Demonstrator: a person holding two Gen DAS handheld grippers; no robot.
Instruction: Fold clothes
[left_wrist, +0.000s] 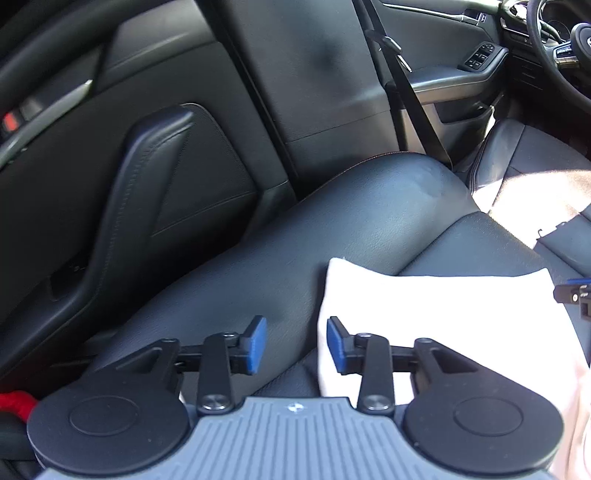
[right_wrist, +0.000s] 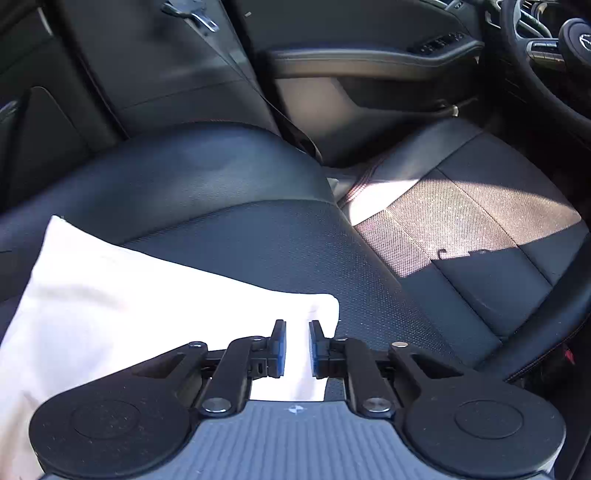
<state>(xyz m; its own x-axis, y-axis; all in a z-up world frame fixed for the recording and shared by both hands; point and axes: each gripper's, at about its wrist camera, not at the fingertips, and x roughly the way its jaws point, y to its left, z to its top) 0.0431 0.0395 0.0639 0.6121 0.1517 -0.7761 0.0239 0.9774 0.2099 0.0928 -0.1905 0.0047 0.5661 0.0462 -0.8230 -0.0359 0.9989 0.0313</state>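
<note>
A white garment (left_wrist: 424, 314) lies flat on the dark leather back of a folded car seat (left_wrist: 351, 229), brightly sunlit. My left gripper (left_wrist: 296, 345) is open and empty, just above the garment's left edge, its right pad over the cloth. In the right wrist view the same garment (right_wrist: 129, 306) fills the lower left. My right gripper (right_wrist: 297, 349) is open with a narrow gap, over the garment's right corner, gripping nothing. The right gripper's tip also shows at the right edge of the left wrist view (left_wrist: 574, 295).
A dark door panel (left_wrist: 147, 184) stands to the left. A seat belt (left_wrist: 402, 96) hangs behind the seat. The driver's seat cushion (right_wrist: 461, 221) lies beyond, partly sunlit. The steering wheel (right_wrist: 546, 55) is at the upper right. Something red (left_wrist: 14, 402) shows at the lower left.
</note>
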